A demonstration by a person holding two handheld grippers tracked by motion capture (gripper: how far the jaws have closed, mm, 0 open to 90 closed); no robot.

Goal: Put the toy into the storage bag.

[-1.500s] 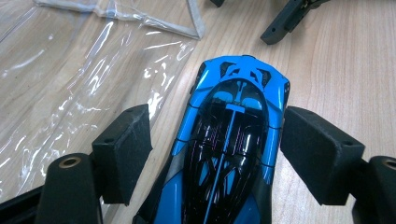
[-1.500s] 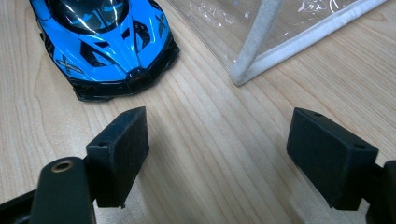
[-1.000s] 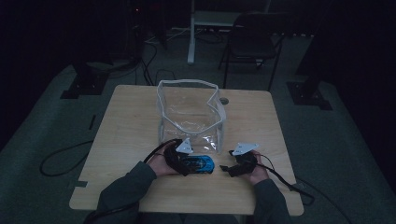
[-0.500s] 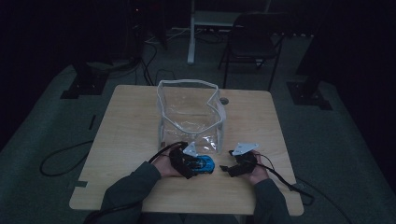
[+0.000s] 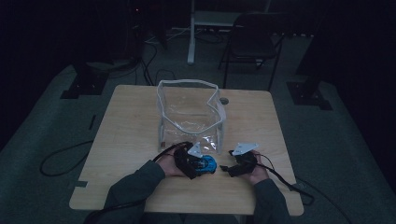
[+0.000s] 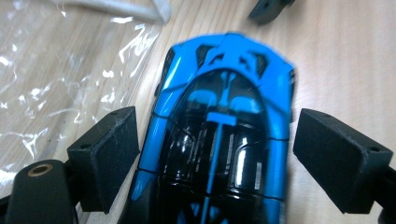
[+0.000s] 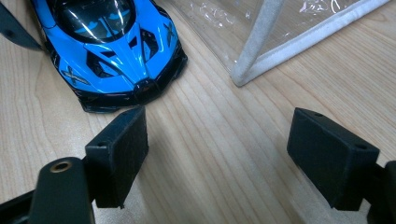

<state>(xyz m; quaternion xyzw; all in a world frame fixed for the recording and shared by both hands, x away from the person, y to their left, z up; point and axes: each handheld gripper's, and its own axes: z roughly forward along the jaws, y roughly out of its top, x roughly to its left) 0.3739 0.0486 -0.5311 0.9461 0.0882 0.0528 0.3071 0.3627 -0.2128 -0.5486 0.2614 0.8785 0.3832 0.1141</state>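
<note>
- Left gripper [image 6: 215, 149]: jaws spread, one pad on each flank of the blue toy car [image 6: 224, 135]. A thin gap shows beside each pad in the left gripper view, so the pads bracket the car rather than clamp it; whether the left pad touches the body I cannot tell.
- The car lies lengthwise between those pads, its black glass roof in the middle of the gap and one end reaching out past the fingertips.
- High view: left gripper [image 5: 198, 163] sits over the car [image 5: 208, 164] at the near middle of the wooden table [image 5: 130, 135], held in the person's left hand [image 5: 170, 164].
- Beyond the left pad, on its outer side: the wall and white-trimmed edge of the clear plastic bag [image 6: 60, 74], close by the car's flank.
- Right gripper [image 7: 215, 154]: jaws wide apart, only bare tabletop [image 7: 210, 158] between the pads, nothing held.
- The car's nose [image 7: 116, 56] lies just ahead of the right gripper's left pad, outside the gap, not touching it.
- The bag's bottom corner [image 7: 261, 51] lies ahead of the fingertips, toward the right pad's side, apart from it.
- High view: right gripper [image 5: 240, 161] lies just beside the car; the bag [image 5: 189, 112] stands upright, mouth open, directly beyond both grippers.
</note>
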